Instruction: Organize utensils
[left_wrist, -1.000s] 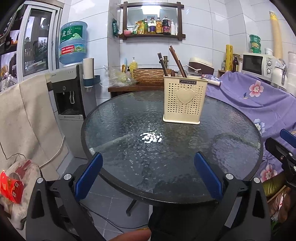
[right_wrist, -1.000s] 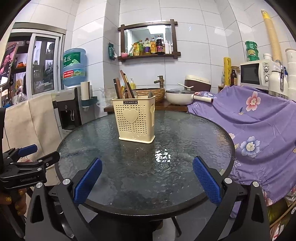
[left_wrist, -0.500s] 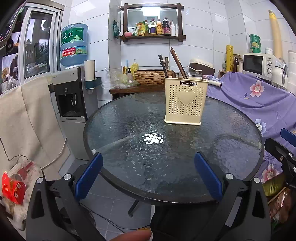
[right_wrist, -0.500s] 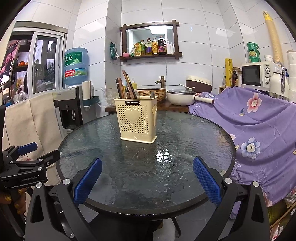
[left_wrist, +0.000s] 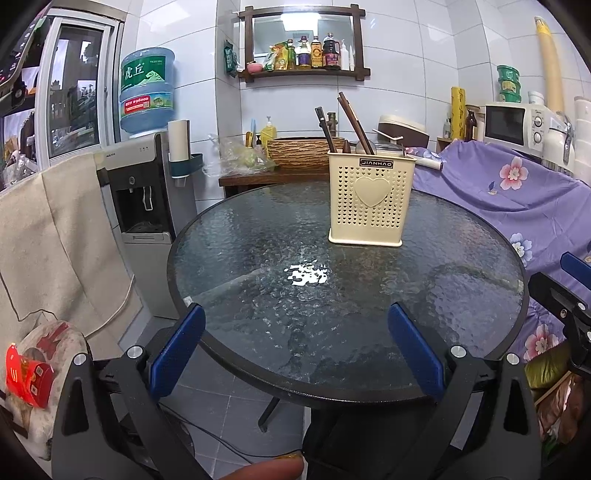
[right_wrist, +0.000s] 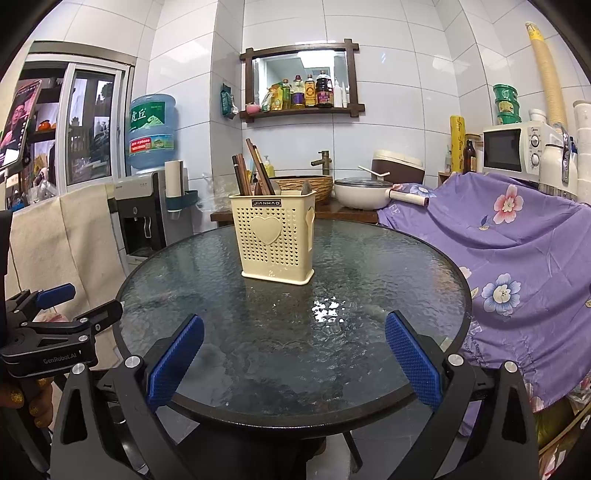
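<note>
The cream utensil holder (right_wrist: 275, 242) stands upright on the far side of the round glass desk (right_wrist: 369, 373), chopsticks (right_wrist: 255, 168) leaning inside. Left hand-held gripper (left_wrist: 295, 350) and right hand-held gripper (right_wrist: 293, 356) both gape wide, empty, at the near rim. Risk: a careless grab at the leaning chopsticks could tip the light holder on slick glass.

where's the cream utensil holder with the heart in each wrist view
Left wrist view: the cream utensil holder stands right of centre, on the far part of the round glass table.
Right wrist view: the holder stands left of centre, on the far part of the table.
Shared landmark: the blue water jug on the dispenser, at the left in both views.
</note>
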